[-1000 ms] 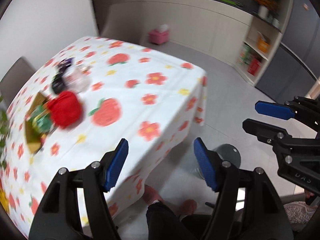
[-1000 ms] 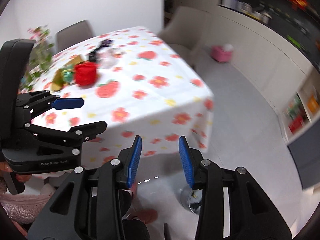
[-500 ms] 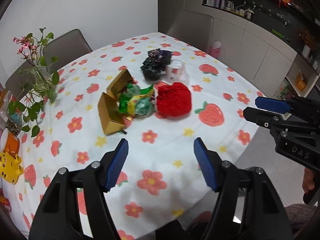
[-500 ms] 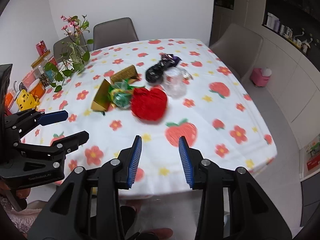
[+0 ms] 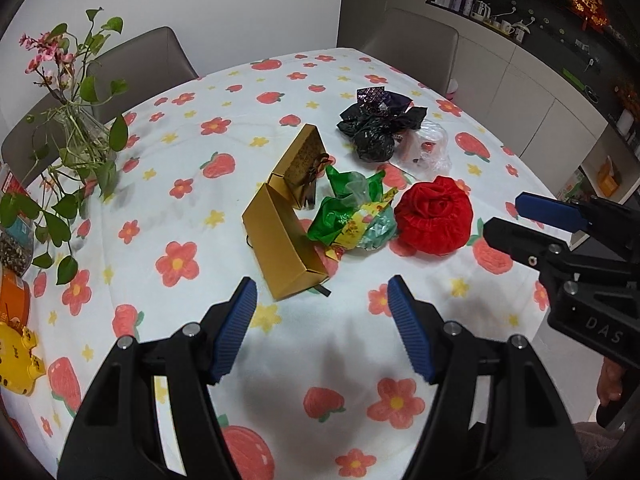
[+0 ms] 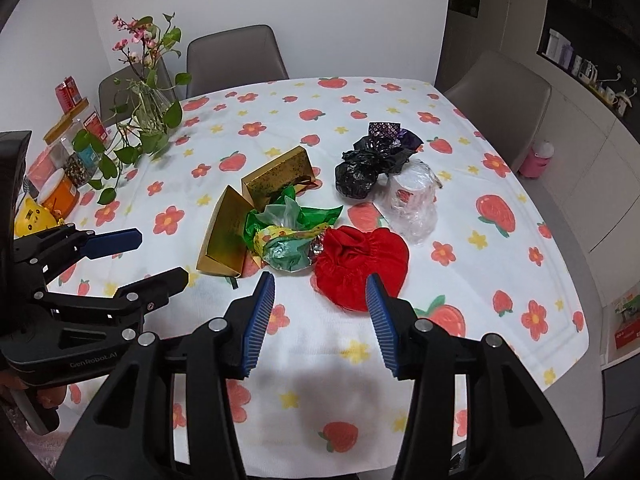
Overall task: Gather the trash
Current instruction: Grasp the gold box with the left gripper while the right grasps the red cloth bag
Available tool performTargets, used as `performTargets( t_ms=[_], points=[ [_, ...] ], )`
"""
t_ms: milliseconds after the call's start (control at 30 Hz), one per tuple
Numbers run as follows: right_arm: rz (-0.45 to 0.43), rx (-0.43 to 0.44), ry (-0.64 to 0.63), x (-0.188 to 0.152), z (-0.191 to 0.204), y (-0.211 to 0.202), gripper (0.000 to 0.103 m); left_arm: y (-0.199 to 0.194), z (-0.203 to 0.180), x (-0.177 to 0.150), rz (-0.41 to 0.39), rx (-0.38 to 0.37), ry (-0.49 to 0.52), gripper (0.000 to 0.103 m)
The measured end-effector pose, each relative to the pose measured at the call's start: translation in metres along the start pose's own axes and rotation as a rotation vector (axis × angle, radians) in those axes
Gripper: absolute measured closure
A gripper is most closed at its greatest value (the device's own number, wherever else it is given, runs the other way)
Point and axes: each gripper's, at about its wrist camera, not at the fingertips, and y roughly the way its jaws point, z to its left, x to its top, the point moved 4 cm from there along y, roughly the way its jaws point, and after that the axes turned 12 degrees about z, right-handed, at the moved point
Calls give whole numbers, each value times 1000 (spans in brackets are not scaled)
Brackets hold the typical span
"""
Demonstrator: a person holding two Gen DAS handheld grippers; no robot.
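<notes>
In the left wrist view, the left gripper (image 5: 322, 304) hangs above the near part of the table (image 5: 344, 364), its jaws spread wide and with nothing between them. I take the gold box (image 5: 282, 240) as the landmark. It lies open just beyond the fingertips. Touching its right side is a green wrapper bundle (image 5: 352, 220), and further right of that sits the red crumpled bag (image 5: 434, 216). Behind the gold box, to the right, are a black crumpled bag (image 5: 376, 128) and a clear plastic bag (image 5: 430, 148), close to each other. The right gripper (image 5: 520, 220) enters from the right edge, level with the red bag, also open and empty.

In the right wrist view, the right gripper (image 6: 320, 294) is open wide and holds nothing; its right finger stands in front of the red crumpled bag (image 6: 362, 266), which is right of the gold box (image 6: 240, 224). The green wrapper bundle (image 6: 288, 236) lies between them. The black crumpled bag (image 6: 370, 164) and the clear plastic bag (image 6: 410, 200) are behind and right of the box. The left gripper (image 6: 160, 256) is open in front of the box, to its left.

I judge that the collecting is not started: all five pieces lie on the table, none is gripped, and no bin is visible here.
</notes>
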Motion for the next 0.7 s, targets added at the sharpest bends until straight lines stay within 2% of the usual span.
performTargets(
  t_ms=[200,300,500,567,700],
  points=[
    [51,-12,-22,10,-7,30,57,25,10,6,43,11,-50,35],
    [67,-24,-24,14,-15,44,49,40,16,11,68,17,-83,35],
    [114,-24,-46,18,-23,74,45,71,25,21,106,34,-126,35],
    [120,-31,-56,20,-24,83,41,83,26,25,121,45,-132,37],
    [116,-66,-89,25,-22,93,40,103,28,28,154,68,-141,43]
  ],
)
